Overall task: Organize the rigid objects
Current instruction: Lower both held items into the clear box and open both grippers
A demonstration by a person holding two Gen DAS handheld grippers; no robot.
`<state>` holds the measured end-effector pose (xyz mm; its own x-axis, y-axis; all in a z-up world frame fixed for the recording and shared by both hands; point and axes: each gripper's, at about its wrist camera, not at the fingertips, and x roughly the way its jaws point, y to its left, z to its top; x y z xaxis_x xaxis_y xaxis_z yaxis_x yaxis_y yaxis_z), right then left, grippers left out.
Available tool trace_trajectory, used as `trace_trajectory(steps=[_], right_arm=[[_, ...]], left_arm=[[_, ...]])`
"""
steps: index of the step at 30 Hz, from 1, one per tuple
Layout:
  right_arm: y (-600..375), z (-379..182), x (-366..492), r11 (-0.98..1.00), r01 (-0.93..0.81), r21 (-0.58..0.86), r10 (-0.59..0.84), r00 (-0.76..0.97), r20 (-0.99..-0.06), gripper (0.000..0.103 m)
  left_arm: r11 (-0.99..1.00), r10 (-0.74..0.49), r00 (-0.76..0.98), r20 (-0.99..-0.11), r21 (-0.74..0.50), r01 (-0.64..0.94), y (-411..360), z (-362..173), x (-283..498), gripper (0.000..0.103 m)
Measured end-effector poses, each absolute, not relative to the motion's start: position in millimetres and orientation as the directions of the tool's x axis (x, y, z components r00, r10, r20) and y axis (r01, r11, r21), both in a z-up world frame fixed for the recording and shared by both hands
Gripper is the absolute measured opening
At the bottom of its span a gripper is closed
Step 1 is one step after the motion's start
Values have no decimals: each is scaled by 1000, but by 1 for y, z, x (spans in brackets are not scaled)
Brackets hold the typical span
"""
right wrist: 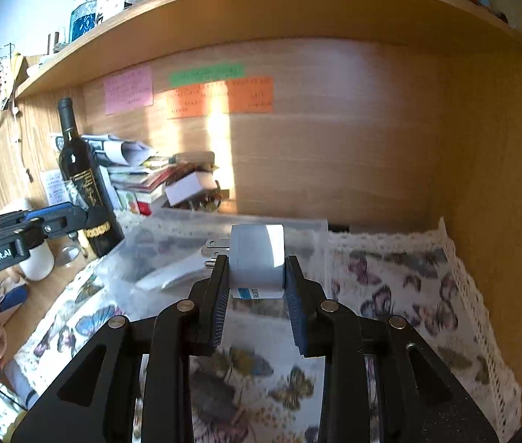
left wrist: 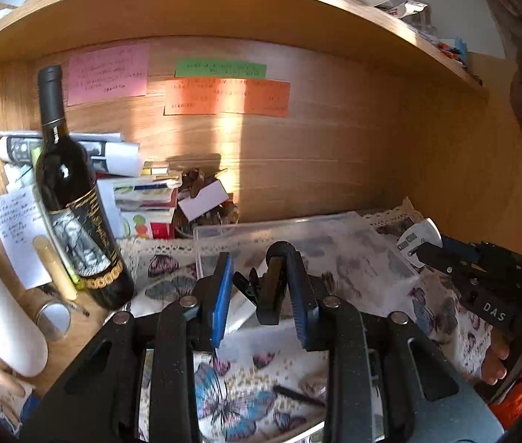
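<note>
My left gripper (left wrist: 257, 269) is shut on a black clip (left wrist: 273, 284), which stands upright between the blue pads above the butterfly cloth (left wrist: 231, 398). In the right wrist view my right gripper (right wrist: 256, 262) is shut on a white plug adapter (right wrist: 257, 247) whose metal prongs point left. Behind both sits a clear plastic box (left wrist: 297, 229) (right wrist: 172, 221) with white items inside. The right gripper (left wrist: 427, 251) with the adapter (left wrist: 419, 238) also shows at the right of the left wrist view. The left gripper (right wrist: 80, 216) shows at the left of the right wrist view, where its load is hidden.
A dark wine bottle (left wrist: 72, 203) (right wrist: 83, 181) stands at the left beside stacked books and papers (left wrist: 139, 188). A white mug (left wrist: 2, 313) and a small glass (left wrist: 54, 317) sit near it. A wooden shelf (left wrist: 224, 7) hangs overhead, and a side wall (right wrist: 489, 184) closes the right.
</note>
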<state>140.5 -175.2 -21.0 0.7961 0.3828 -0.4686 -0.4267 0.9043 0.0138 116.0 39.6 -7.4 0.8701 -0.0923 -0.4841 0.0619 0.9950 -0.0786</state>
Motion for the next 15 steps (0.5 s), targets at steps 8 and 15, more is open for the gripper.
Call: trace_trajectory(steps=[8,15], right_arm=[[-158,-33,172,898,-439,8,380,769,-514,27],[-156,-57,200,911,-412,19,348,742,-574,27]], left_arm=[[995,-101,817,-568,-80,67,31,-34,161,29],[993,-118,714,-690,-85,82,23,-70,203,29]])
